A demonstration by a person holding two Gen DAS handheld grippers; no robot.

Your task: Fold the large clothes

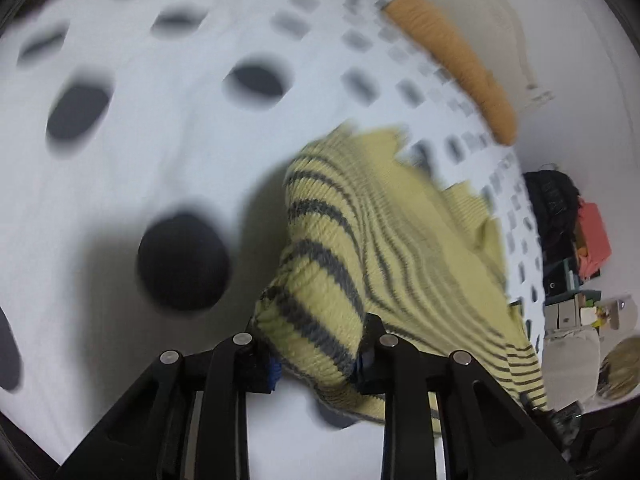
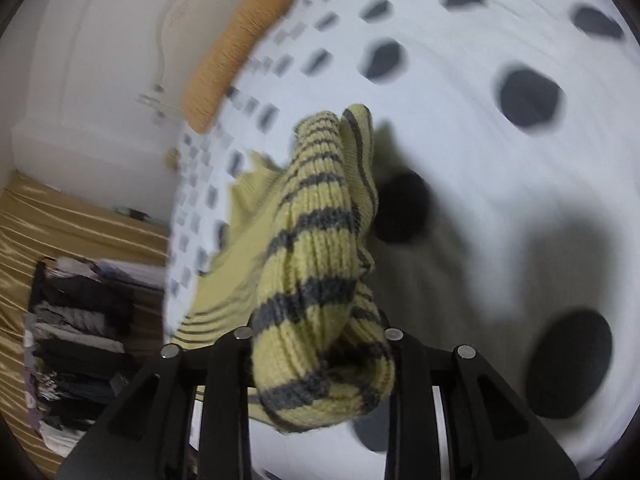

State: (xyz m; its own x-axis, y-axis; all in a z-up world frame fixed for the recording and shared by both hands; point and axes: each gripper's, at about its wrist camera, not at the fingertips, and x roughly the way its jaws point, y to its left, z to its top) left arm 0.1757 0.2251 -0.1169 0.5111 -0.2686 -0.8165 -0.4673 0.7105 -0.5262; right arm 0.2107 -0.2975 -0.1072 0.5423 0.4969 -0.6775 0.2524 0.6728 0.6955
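a: what's the garment?

b: a yellow knit sweater with dark grey stripes (image 1: pixel 344 240). it lies partly bunched on the white bedsheet with dark dots (image 1: pixel 160 152), and both ends nearest the cameras are lifted off the sheet.

a: who has hold of it?

b: both tools. the left gripper (image 1: pixel 318 354) is clamped on a thick ribbed fold of the sweater, with the knit squeezed between its two black fingers (image 1: pixel 370 340). in the right wrist view the sweater (image 2: pixel 316 280) rises as a rolled ridge straight out of the right gripper (image 2: pixel 320 364), which is likewise closed on the ribbed edge, with the cloth bulging over and below the jaws.

a: what's around the sweater?

b: the dotted bedsheet (image 2: pixel 480 200) runs under it and past it. beyond the sweater the print changes to a band of small grey squares, and past that band sits an orange knitted cushion (image 1: pixel 460 68) at the bed's far edge, against a white wall. the same orange cushion (image 2: pixel 236 52) shows in the right view, above and left of the sweater.

a: anything off the bed?

b: to the sweater's right in the left view, a dark bag (image 1: pixel 554 196) and a coral red box (image 1: pixel 596 240) among blurred clutter. to its left in the right view, a stack of folded clothes (image 2: pixel 76 340) on gold satin fabric (image 2: pixel 80 216).
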